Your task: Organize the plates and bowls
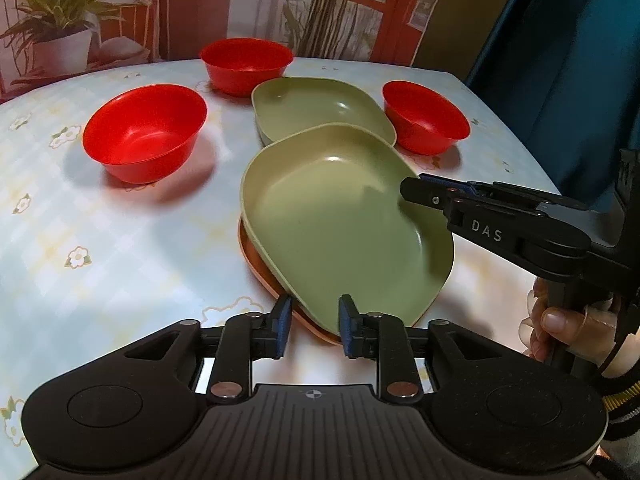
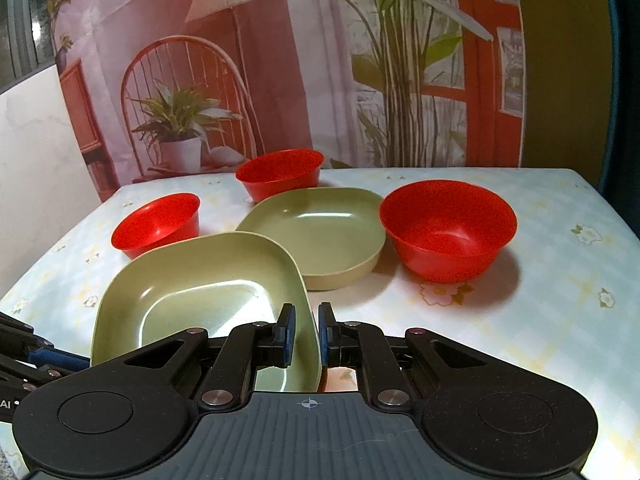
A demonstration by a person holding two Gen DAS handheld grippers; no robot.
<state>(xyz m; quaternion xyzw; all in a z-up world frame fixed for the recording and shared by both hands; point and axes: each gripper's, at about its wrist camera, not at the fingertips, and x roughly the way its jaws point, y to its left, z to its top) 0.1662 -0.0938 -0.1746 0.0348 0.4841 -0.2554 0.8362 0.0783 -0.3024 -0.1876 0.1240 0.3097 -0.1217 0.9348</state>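
Note:
A green plate (image 1: 340, 224) lies on top of an orange plate (image 1: 256, 264), whose rim shows along its left and near side. My right gripper (image 1: 416, 194) comes in from the right and is shut on the green plate's right rim; in the right wrist view that rim (image 2: 308, 292) runs between its pads (image 2: 307, 322). My left gripper (image 1: 315, 320) straddles the near corner of the stack with its jaws apart, and its pads do not press on the rim. A second green plate (image 1: 320, 108) sits just behind.
Three red bowls stand on the flowered tablecloth (image 1: 100, 280): one on the left (image 1: 144, 132), one at the back (image 1: 246, 64), one on the right (image 1: 424, 118). A person's hand (image 1: 560, 324) holds the right gripper's handle. A printed backdrop stands behind the table.

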